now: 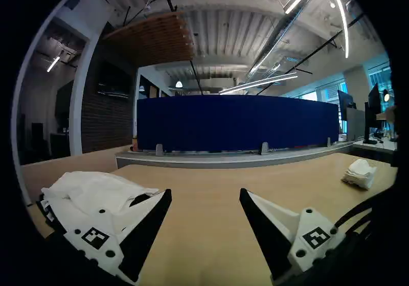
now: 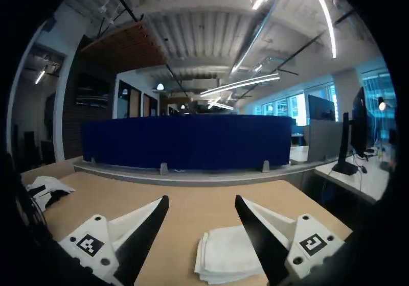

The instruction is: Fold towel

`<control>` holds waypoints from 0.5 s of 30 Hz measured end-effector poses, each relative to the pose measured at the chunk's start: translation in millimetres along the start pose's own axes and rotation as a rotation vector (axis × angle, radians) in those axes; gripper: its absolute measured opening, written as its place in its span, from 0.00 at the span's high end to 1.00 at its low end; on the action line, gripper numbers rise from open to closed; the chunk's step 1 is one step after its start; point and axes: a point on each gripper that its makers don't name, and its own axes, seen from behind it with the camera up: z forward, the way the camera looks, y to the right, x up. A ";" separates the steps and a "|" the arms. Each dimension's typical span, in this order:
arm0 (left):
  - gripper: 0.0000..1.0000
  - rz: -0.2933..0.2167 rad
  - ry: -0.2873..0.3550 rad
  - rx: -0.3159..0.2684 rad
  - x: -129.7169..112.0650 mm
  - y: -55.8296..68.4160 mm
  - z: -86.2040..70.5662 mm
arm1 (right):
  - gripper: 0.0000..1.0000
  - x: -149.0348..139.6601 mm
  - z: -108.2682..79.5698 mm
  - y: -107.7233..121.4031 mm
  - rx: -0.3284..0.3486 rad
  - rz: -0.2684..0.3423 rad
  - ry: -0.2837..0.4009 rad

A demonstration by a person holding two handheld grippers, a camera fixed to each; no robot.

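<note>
My left gripper [image 1: 204, 191] is spread and empty, crumpled towel [image 1: 97, 189] just beside its left finger. Right gripper [image 2: 201, 197] is spread too, folded stack [image 2: 225, 253] just ahead. Looks like the crumpled one's not folded yet.

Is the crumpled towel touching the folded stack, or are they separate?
Apart. The left gripper view shows the crumpled towel and the folded stack at opposite sides, a wide stretch of bare tabletop between them.
</note>
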 end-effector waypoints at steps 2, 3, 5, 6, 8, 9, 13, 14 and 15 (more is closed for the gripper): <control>0.01 0.000 0.000 0.000 0.1 -0.2 -0.2 | 0.00 -5.9 0.1 7.2 -0.010 0.005 0.010; 0.01 0.000 0.000 0.000 0.1 -0.3 -0.3 | 0.00 -9.3 0.2 11.2 -0.016 0.008 0.015; 0.01 0.000 0.000 0.000 0.2 -0.3 -0.4 | 0.00 -16.3 1.4 18.0 -0.025 0.017 0.020; 0.01 0.000 0.000 0.000 0.2 -0.4 -0.4 | 0.00 -20.3 2.0 21.6 -0.029 0.022 0.023; 0.01 0.000 0.000 0.000 0.4 -0.2 -0.1 | 0.00 -27.5 3.1 25.0 -0.032 0.033 0.028; 0.01 0.000 0.000 0.000 0.5 -0.1 0.0 | 0.00 -31.4 3.7 26.8 -0.033 0.039 0.031; 0.01 0.000 0.000 0.000 0.5 0.3 0.2 | 0.00 -43.1 7.2 25.8 -0.027 0.046 0.041; 0.01 0.000 0.000 0.000 0.5 0.3 0.4 | 0.00 -46.0 8.2 25.0 -0.025 0.045 0.043; 0.01 0.000 0.000 0.000 0.6 0.4 0.5 | 0.00 -49.2 9.4 24.1 -0.024 0.045 0.044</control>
